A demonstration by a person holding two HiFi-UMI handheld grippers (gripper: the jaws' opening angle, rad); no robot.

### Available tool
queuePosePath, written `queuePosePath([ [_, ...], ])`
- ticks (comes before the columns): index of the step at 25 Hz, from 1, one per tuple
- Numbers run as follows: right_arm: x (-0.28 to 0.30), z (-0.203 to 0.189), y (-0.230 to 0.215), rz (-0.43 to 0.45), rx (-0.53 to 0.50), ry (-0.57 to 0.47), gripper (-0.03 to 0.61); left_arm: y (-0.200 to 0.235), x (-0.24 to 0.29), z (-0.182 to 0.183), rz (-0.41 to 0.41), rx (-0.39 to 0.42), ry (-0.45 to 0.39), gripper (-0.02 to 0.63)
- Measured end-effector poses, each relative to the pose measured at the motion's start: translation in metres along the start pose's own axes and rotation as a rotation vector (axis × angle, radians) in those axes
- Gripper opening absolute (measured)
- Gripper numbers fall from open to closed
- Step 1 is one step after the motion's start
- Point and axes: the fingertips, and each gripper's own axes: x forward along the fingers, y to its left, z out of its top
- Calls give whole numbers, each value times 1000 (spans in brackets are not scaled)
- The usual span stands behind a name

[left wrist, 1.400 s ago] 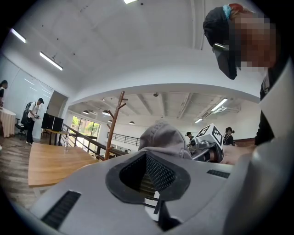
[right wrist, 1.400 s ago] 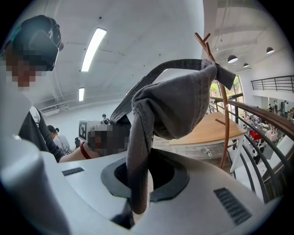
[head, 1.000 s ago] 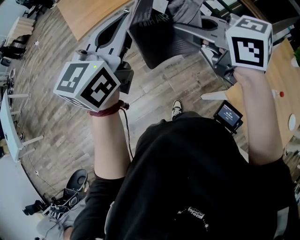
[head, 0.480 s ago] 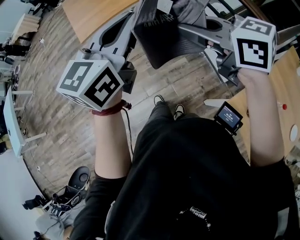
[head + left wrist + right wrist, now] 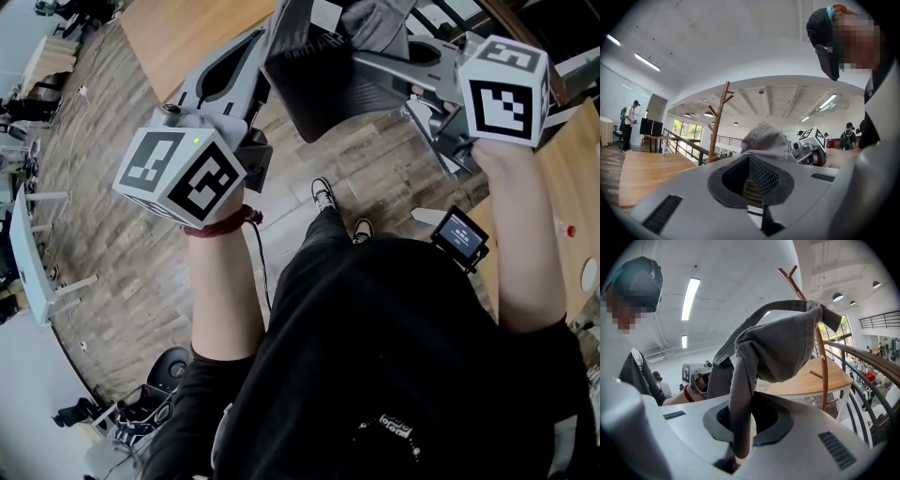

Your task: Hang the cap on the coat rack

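Two big surfaces first: plank floor (image 5: 122, 216) under us, and a wooden table (image 5: 178, 33) ahead at the head view's top left. Next down, the coat rack (image 5: 715, 127): a brown wooden pole, upright, with short branches angled up near its top. In the left gripper view it sits left of the cap and clear of it. In the right gripper view it rises behind the cap, gap not readable there. Then the left gripper (image 5: 751, 187) and the right gripper (image 5: 743, 427), both raised in front of our chest, tips converging on the cap from either side. Left jaws are clenched, and we read a thin layered edge of the cap pinched between them, crown bulging just past the tips. Right jaws are clamped on a strip of the cap's fabric that drops straight down into them. The cap (image 5: 787, 345) is up in the air between the two grippers, off the rack. It's grey, washed-looking cloth with stitched seams. The crown is slack and folded with a darker band arcing over it, and the side facing the head camera is dark. Smallest: a white label (image 5: 323, 13) at that dark side's top edge, and a red band (image 5: 220, 222) on our left wrist.
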Motion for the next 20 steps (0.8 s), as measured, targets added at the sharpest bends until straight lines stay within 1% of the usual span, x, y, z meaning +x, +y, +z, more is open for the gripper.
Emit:
queuePosePath([
  [4, -1, -10, -11, -21, 9, -9, 40, 2, 11, -12, -22, -2, -1, 5],
  [10, -3, -9, -24, -47, 23, -25, 40, 4, 26, -14, -60, 6, -8, 5],
  [15, 14, 7, -59, -66, 30, -33, 40, 35, 58, -14, -79, 2, 7, 5],
  [17, 17, 1, -71, -74, 34, -42, 40, 39, 67, -23, -96, 9, 4, 5],
  [19, 16, -11, -75, -86, 32, -55, 40, 36, 70, -35, -112, 18, 4, 5],
  [20, 18, -11, -76, -93, 30, -60, 40, 39, 70, -35, -117, 21, 5, 5],
])
